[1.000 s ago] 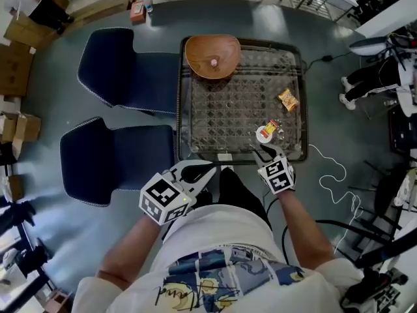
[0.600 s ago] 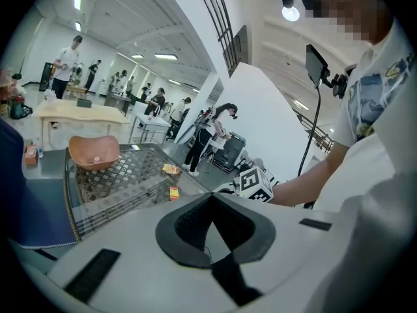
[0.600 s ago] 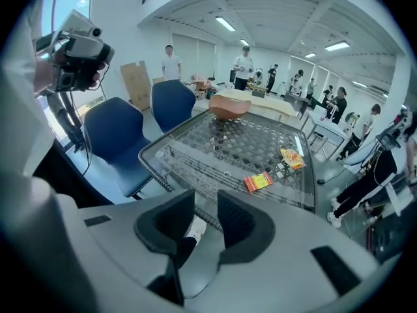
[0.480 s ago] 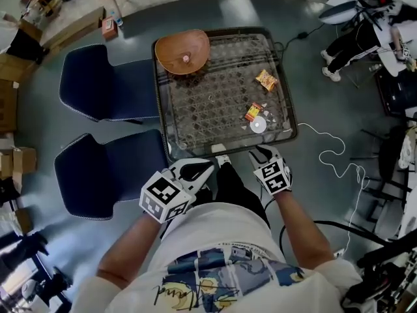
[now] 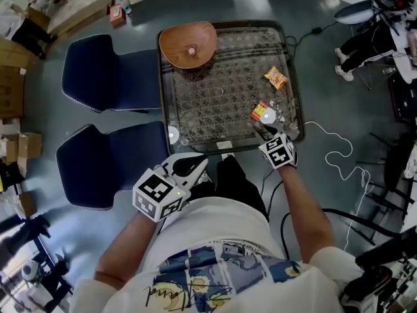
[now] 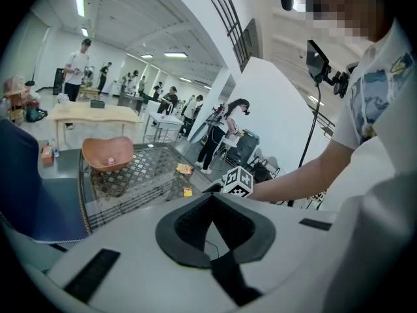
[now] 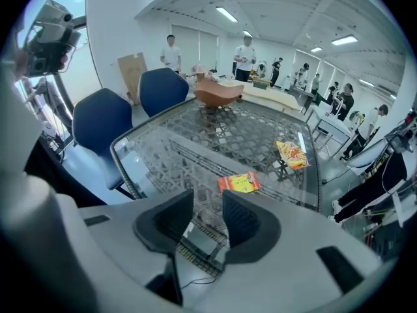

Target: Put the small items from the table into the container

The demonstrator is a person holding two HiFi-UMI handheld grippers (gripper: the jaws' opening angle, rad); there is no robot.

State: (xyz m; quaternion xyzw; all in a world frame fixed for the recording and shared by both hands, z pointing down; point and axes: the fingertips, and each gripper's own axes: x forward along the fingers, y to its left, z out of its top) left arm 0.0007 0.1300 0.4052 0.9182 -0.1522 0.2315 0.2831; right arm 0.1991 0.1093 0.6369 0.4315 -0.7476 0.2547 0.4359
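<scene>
head view shows us the table, the bowl at its far left corner, our left gripper off the near edge with jaws together, our right gripper with jaws apart and empty, and the red packet just beyond that right one.

The left gripper is held near the body, on the left. It points forward and a little down, and its jaws meet at the tips with nothing between them. The right gripper is farther out, on the right. It points steeply down, with its jaws apart and empty. The right forearm is stretched more than the left forearm.
</scene>
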